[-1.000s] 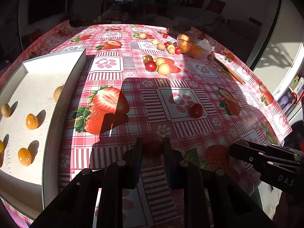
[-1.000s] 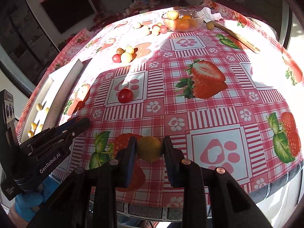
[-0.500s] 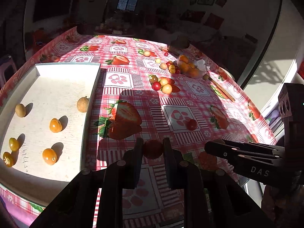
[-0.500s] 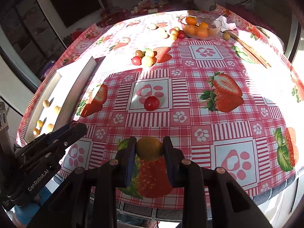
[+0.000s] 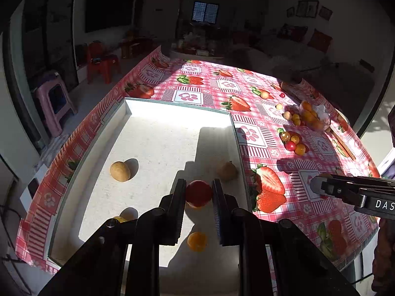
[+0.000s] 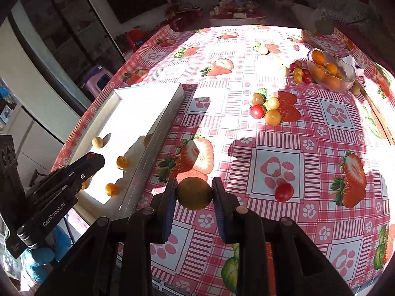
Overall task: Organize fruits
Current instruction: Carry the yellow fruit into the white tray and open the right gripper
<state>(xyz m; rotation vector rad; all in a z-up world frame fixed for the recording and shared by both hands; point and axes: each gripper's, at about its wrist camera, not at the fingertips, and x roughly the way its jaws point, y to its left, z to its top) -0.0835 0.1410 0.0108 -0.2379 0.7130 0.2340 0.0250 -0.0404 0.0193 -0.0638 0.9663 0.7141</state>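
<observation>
Left gripper [image 5: 198,193]: clamps red tomato [image 5: 198,193] over white tray [image 5: 158,113].
Hidden: yellow fruit [image 5: 121,219], half behind finger.
Right gripper [image 6: 193,193]: grips greenish fruit [image 6: 193,193] beside tray wall.

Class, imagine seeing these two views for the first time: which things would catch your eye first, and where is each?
The left gripper holds a red tomato above the white tray. The right gripper clamps a greenish-brown fruit over the strawberry-print tablecloth. A glass bowl of orange fruit sits at the far right.
</observation>
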